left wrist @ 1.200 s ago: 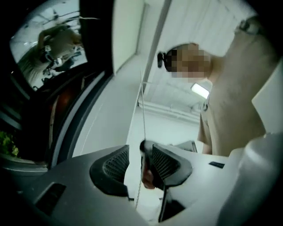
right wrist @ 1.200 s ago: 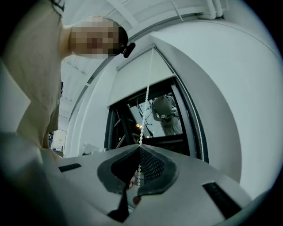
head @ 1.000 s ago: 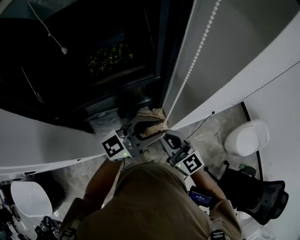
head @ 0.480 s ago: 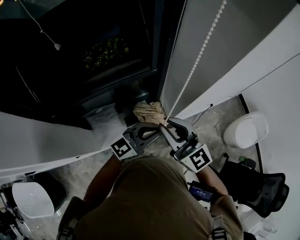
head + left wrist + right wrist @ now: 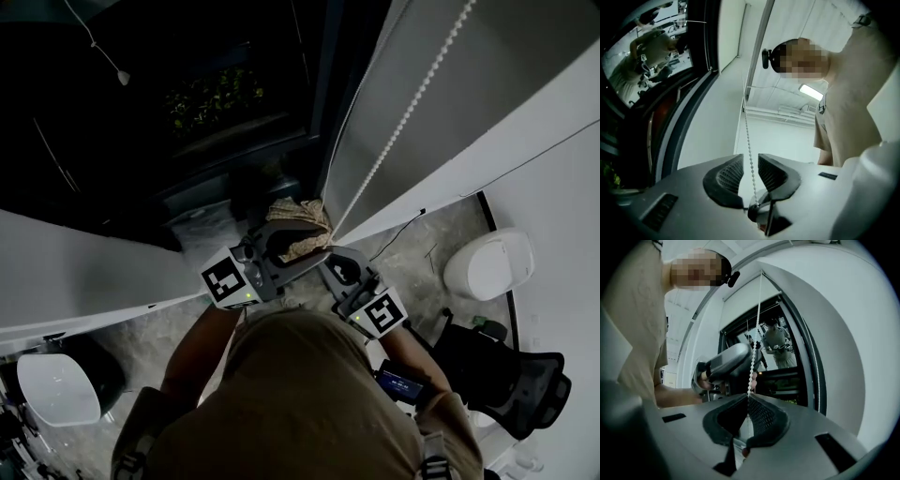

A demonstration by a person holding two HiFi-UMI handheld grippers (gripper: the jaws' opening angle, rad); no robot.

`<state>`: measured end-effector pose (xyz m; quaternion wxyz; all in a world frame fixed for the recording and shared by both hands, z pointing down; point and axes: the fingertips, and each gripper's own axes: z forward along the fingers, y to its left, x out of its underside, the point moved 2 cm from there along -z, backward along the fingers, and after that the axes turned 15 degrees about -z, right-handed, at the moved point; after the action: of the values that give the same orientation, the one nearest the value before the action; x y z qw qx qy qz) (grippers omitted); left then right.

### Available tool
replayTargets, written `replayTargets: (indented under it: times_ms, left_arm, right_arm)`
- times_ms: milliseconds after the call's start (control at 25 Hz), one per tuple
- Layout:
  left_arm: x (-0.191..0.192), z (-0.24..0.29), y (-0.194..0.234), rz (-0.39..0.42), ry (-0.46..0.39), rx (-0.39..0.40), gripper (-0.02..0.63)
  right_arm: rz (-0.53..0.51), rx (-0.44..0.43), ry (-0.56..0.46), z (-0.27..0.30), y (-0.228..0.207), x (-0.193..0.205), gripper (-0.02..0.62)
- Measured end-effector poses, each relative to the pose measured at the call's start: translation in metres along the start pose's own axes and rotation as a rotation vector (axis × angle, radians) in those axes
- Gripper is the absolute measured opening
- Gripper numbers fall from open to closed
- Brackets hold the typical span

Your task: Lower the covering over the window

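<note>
The right gripper (image 5: 749,398) has just been closing its jaws, and they now pinch the chain (image 5: 753,363) at their tips. The left gripper (image 5: 749,163) has just been opening its jaws, which stand parted with the chain running free between them. This looks like a hand-over-hand haul: the right should next draw the chain down while the left slides up it and clamps anew. The blind (image 5: 412,103) is probably the grey sheet behind the chain, right of the dark window (image 5: 216,103), though the gloom leaves that unsure. No brand or writing is readable, only square markers.
</note>
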<state>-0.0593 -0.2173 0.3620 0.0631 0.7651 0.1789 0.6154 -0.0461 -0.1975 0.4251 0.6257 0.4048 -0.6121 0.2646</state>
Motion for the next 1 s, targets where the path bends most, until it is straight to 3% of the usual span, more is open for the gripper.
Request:
replayTargets:
  times_ms: [40, 80, 160, 280, 400, 520, 560, 680, 720, 760, 800, 880, 960, 1000]
  left_arm:
    - [0.002, 0.007, -0.002, 0.010, 0.032, -0.011, 0.050]
    - [0.004, 0.010, -0.002, 0.008, 0.040, -0.023, 0.020]
    - [0.005, 0.008, 0.001, -0.011, 0.003, -0.049, 0.017]
    - [0.024, -0.007, 0.016, 0.000, 0.028, -0.098, 0.017]
    - [0.065, -0.012, 0.018, -0.015, 0.106, -0.100, 0.017]
    - [0.081, -0.009, 0.007, -0.063, 0.112, -0.078, 0.017]
    - [0.081, -0.009, 0.005, -0.069, 0.110, -0.073, 0.017]
    - [0.070, -0.017, 0.003, -0.094, 0.080, -0.047, 0.018]
    - [0.062, -0.022, 0.004, -0.105, 0.054, -0.037, 0.054]
    - [0.052, -0.027, 0.006, -0.100, 0.026, -0.030, 0.133]
    - [0.041, -0.029, 0.008, -0.079, -0.001, -0.027, 0.141]
    - [0.019, -0.020, 0.007, -0.039, -0.029, -0.028, 0.141]
    - [0.009, -0.004, 0.007, -0.016, 0.007, -0.048, 0.141]
    - [0.008, 0.002, 0.007, -0.012, 0.029, -0.060, 0.085]
  right_arm:
    - [-0.011, -0.009, -0.001, 0.001, 0.003, -0.001, 0.014]
    - [-0.026, -0.020, -0.005, 0.001, 0.005, -0.004, 0.014]
    - [-0.059, -0.039, -0.035, -0.006, 0.008, -0.013, 0.015]
    - [-0.078, 0.019, -0.119, -0.019, -0.003, -0.038, 0.108]
    - [-0.104, 0.073, -0.132, -0.013, -0.015, -0.055, 0.115]
    - [-0.115, 0.095, -0.102, -0.002, -0.022, -0.058, 0.098]
    - [-0.105, 0.101, -0.097, -0.001, -0.024, -0.056, 0.021]
    - [-0.052, 0.126, -0.104, -0.003, -0.030, -0.047, 0.009]
    - [-0.045, 0.125, -0.096, -0.003, -0.030, -0.039, 0.009]
    - [-0.044, 0.111, -0.073, -0.003, -0.028, -0.028, 0.009]
    - [-0.042, 0.087, -0.041, -0.001, -0.022, -0.015, 0.009]
    - [-0.025, 0.033, 0.008, 0.001, -0.008, 0.005, 0.009]
    - [-0.022, -0.001, 0.017, 0.004, 0.002, 0.009, 0.009]
    - [-0.032, -0.012, 0.016, 0.005, 0.005, 0.009, 0.009]
